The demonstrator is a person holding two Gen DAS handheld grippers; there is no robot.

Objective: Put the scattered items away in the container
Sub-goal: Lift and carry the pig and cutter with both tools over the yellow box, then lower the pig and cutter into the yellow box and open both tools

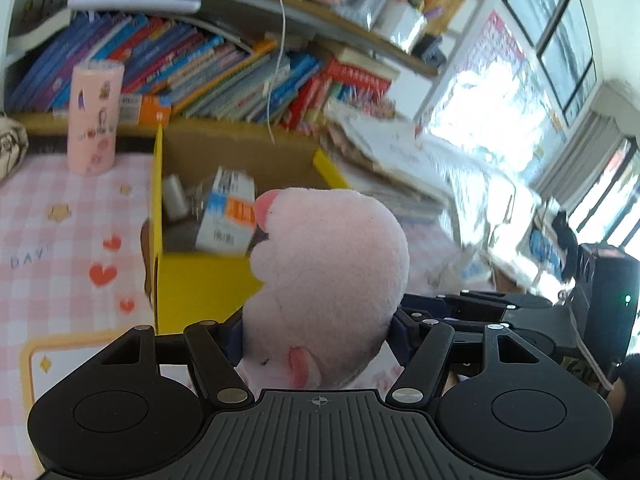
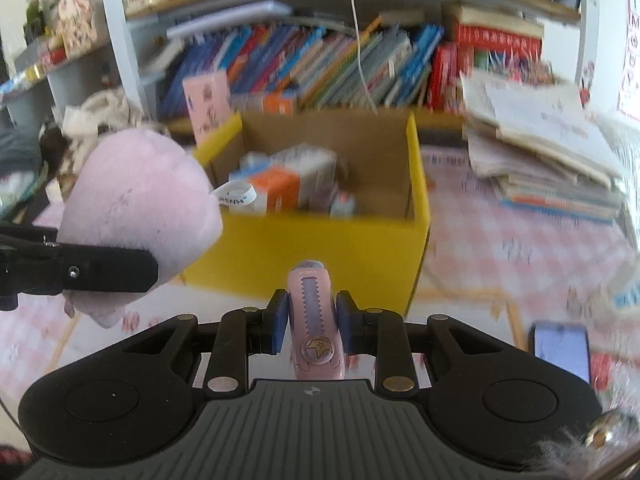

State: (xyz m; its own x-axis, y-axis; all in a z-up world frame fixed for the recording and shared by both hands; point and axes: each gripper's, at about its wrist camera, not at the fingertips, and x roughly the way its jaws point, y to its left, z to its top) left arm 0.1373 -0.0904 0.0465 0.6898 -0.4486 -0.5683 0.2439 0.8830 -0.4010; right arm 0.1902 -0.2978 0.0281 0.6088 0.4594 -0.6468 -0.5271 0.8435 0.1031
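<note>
Pink plush toy [image 1: 328,264] gripped in left claw [image 1: 318,332], one pink utility knife [image 2: 314,320] pinched in right claw [image 2: 312,320], one yellow box [image 2: 320,240]

A pink plush toy [image 1: 332,276] is pinched in the left hand-held gripper [image 1: 318,336], just short of the open yellow cardboard box [image 2: 320,248]. A pink utility knife [image 2: 316,320] is clamped lengthwise in the right hand-held gripper [image 2: 312,320], pointing at the box, which already holds small cartons.

The plush [image 1: 332,280] is fuzzy pink cloth. The box [image 2: 336,248] is matt cardboard, yellow outside, raw brown inside. The cutter [image 2: 316,320] is glossy pink plastic. A smooth checked cloth [image 1: 60,240] covers the desk.
</note>
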